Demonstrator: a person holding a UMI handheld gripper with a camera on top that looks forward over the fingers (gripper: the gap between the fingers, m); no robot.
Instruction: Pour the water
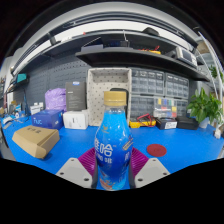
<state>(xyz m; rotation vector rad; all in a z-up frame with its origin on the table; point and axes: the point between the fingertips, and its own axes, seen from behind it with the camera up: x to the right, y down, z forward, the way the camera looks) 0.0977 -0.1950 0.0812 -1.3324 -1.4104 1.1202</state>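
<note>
We see our tongs [113,172] at the near edge of the blue bench [185,145], their two pale fingers [75,171] set to either side of a blue water bottle [113,145]. The purple pads [88,160] show against the bottle's flanks, and no gap is visible on either side, so the tongs look clamped on the bottle. The bottle stands upright between the fingers, with a yellow cap [115,98] on top and a blue printed label around its middle.

Just ahead and to the right of the bottle, a small red disc [156,150] lies flat on the bench. Off to the left, well apart from the fingers, a tan cardboard box [36,141] sits tilted on the blue surface. Beyond it, toward the far left of the bench, we make out a blue package [46,119], a white box [75,120] and a purple bag [56,98] stacked near one another. Along the far edge, a white perforated panel [108,92] stands upright behind the bottle, with a grey drawer cabinet [152,83] to its right and some small yellow and red items [145,121] at its foot. A green potted plant [206,105] stands at the far right corner. A dark shelf [140,57] hangs above the back of the bench.
</note>
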